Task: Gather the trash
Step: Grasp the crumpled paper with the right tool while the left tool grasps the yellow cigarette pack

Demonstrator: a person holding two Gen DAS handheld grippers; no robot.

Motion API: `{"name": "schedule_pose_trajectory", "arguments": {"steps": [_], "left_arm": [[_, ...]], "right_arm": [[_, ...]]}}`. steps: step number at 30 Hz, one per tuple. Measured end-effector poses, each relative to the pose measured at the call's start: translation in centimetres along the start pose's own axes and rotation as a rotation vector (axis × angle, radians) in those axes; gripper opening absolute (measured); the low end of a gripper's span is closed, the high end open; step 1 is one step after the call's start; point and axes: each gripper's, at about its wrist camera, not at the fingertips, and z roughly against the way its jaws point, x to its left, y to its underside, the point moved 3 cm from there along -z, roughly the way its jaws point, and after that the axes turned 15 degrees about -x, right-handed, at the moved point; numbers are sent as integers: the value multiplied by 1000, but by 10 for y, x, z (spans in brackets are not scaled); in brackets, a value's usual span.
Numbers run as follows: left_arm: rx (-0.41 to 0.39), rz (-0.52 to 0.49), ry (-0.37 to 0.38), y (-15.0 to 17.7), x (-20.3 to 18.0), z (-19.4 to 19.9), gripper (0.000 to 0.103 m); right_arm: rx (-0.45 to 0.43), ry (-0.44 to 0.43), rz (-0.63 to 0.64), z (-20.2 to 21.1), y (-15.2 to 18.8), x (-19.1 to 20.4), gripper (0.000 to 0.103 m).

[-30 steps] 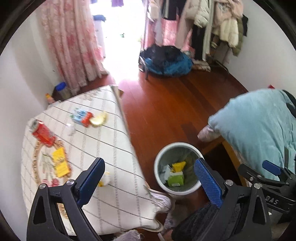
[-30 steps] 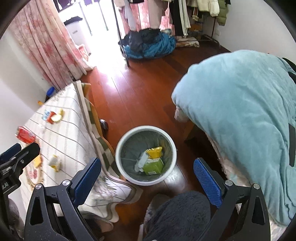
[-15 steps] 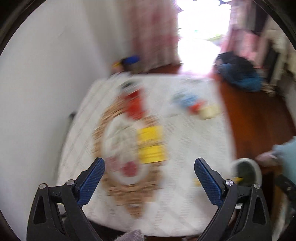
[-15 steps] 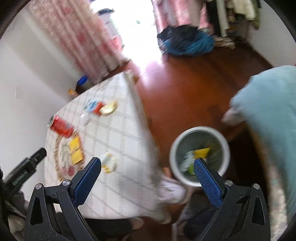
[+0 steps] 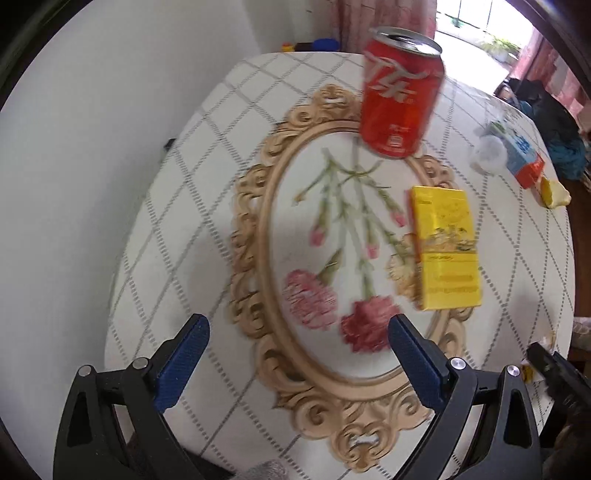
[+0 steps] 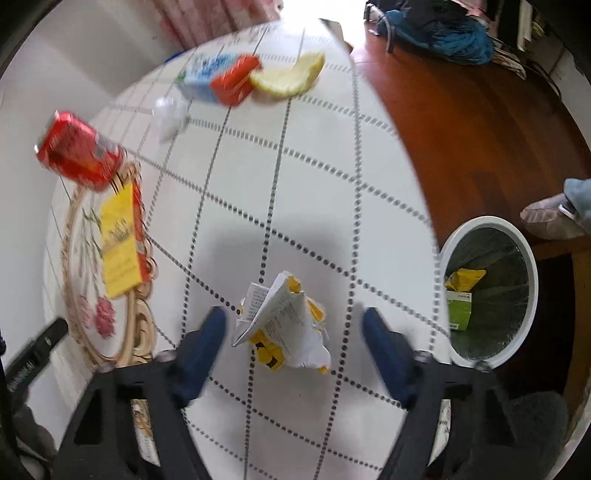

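My left gripper is open and empty above the table's flower print. A red soda can stands ahead of it; a yellow box lies to its right. My right gripper is open, its fingers on either side of a crumpled white and yellow wrapper on the table, not touching it. The can, the yellow box, a blue and red carton and a yellow peel show farther off. A white trash bin holding some trash stands on the floor to the right.
A small clear plastic cup sits by the blue and red carton. The table has a white checked cloth and stands against a white wall. A wood floor and a blue clothes heap lie beyond.
Both grippers swung from the trash bin over to the table and dropped closer to it. The left now faces the can and yellow box; the right now straddles the crumpled wrapper.
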Motion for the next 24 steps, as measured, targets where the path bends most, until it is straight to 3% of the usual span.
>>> {"name": "schedule_pose_trajectory", "arguments": {"steps": [1, 2, 5, 12, 15, 20, 24], "left_arm": [[1, -11, 16, -3, -8, -3, 99], [2, -19, 31, -8, -16, -4, 99], [18, -51, 70, -19, -38, -9, 99], [67, -86, 173, -41, -89, -36, 98], [85, -113, 176, -44, -105, -47, 98], [87, -60, 189, -45, -103, -56, 82], [46, -51, 187, -43, -93, -47, 53]], "right_arm": [[-4, 0, 13, -3, 1, 2, 53], [-36, -1, 42, -2, 2, 6, 49], [-65, -1, 95, -1, 3, 13, 45], [-93, 25, 37, 8, -8, -15, 44], [-85, 40, 15, 9, -16, -27, 44], [-77, 50, 7, 9, -25, -39, 44], [-79, 45, 17, 9, -25, -34, 44]]}}
